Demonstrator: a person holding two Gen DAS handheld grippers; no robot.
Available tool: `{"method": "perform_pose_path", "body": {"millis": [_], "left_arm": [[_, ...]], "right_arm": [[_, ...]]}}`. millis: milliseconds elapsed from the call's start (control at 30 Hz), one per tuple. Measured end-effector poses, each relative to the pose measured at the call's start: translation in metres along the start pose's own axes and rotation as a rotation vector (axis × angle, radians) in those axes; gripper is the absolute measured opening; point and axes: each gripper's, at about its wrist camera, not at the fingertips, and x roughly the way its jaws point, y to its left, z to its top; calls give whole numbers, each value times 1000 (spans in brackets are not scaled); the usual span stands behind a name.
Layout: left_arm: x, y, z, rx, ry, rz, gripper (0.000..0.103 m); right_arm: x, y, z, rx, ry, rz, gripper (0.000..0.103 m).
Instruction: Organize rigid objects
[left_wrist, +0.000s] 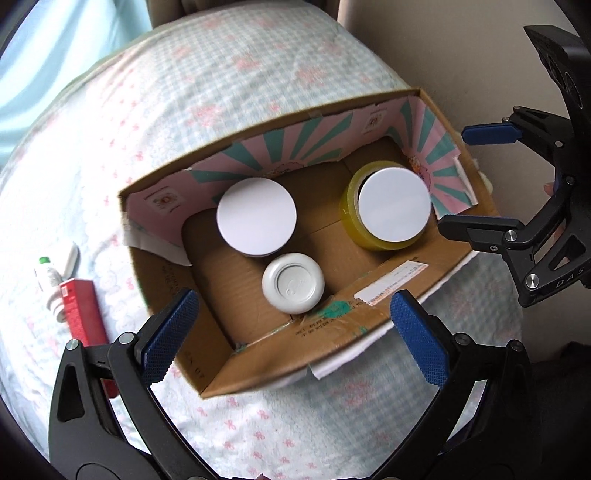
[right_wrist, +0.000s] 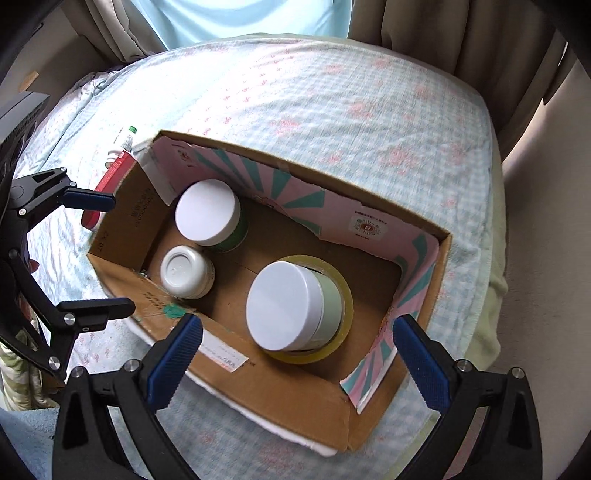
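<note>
An open cardboard box lies on a checked bedspread. Inside stand a white-lidded jar, a small white bottle, and a second white-lidded jar set inside a yellow tape roll. My left gripper hovers open above the small bottle with nothing between its fingers. My right gripper hangs open over the jar in the tape roll, touching nothing.
Left of the box on the bedspread lie a red carton and a small white tube with a green cap. Curtains and a pale wall border the bed's far and right sides.
</note>
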Motion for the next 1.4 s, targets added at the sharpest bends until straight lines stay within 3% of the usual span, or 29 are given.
{"method": "perform_pose_path", "body": {"millis": [333, 633, 1067, 1300, 1400], "left_arm": [[-87, 8, -21, -59, -108, -1, 103], [-173, 49, -66, -162, -221, 20, 103], [-264, 181, -133, -295, -357, 29, 103], [-284, 265, -158, -340, -378, 101, 103], [-287, 300, -164, -371, -380, 91, 103]], "right_arm": [[-66, 31, 8, -67, -42, -68, 103], [-124, 78, 31, -67, -115, -124, 103], [-183, 196, 66, 157, -257, -193, 103], [-176, 265, 96, 275, -284, -202, 103], [-167, 293, 109, 296, -283, -216, 103]]}}
